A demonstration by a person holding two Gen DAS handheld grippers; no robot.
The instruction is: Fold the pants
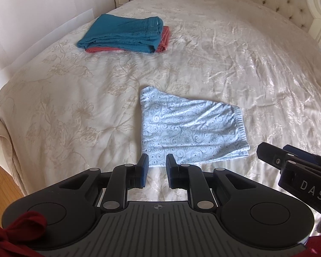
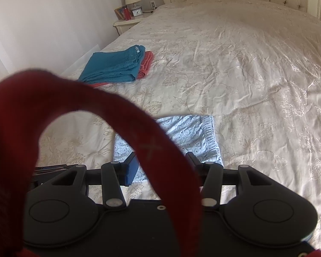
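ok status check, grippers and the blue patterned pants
Left gripper open, empty, at near edge of the light blue swirl-print folded pants. Right gripper open, empty, partly hidden by red strap. Pants flat on cream bedspread, nothing on them.

Pants [image 1: 188,130]: pale blue, darker blue floral scrollwork. Bedspread [image 1: 224,64]: cream, tan floral print. Beyond pants: teal garment [image 1: 124,34] atop coral one [image 1: 163,39].
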